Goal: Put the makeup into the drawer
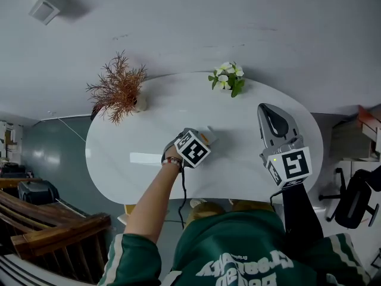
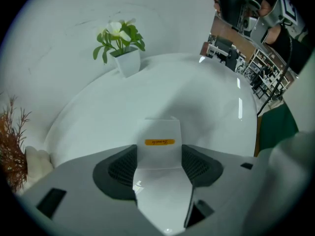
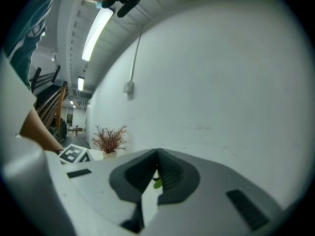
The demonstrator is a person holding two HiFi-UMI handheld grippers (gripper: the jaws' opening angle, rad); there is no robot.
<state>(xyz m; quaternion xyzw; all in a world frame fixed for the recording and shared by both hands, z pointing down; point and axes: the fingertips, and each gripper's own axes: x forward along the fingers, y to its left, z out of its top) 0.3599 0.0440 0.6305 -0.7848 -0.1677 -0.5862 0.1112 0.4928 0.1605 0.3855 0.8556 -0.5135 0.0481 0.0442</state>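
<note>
A glossy white oval table [image 1: 119, 154] fills the middle of the head view, with the person in a green sweatshirt [image 1: 238, 243] at its 6 o'clock edge. Near the table's centre, slightly toward 12 o'clock, lies the makeup: a small white box with a narrow orange label [image 2: 158, 132]. It rests on the tabletop with the label facing up.

The left gripper [image 2: 159, 156] points steeply down at the white box. Its two dark ribbed pads [image 2: 123, 167] flank the box and meet its left and right sides with no gap showing, so the claw is clamped on it. The person's bare left forearm [image 1: 158, 189] runs from 6 o'clock up to that gripper's marker cube [image 1: 193, 149].

The right gripper [image 3: 157, 155] hangs over the table's 4 o'clock edge, well apart from the box and pointing roughly level toward 12 o'clock. Its pads are together at the tips and hold nothing; only a sliver of green leaf shows through the slit behind them.

A dried reddish-brown plant in a pale vase [image 1: 117, 88] stands at the table's 10 o'clock rim. A white square pot of white flowers with green leaves [image 1: 228, 78] stands at about 12 o'clock, against the plain white wall [image 1: 238, 22]. A dark wooden railing [image 1: 53, 231] sits on the floor at 8 o'clock, off the table.
</note>
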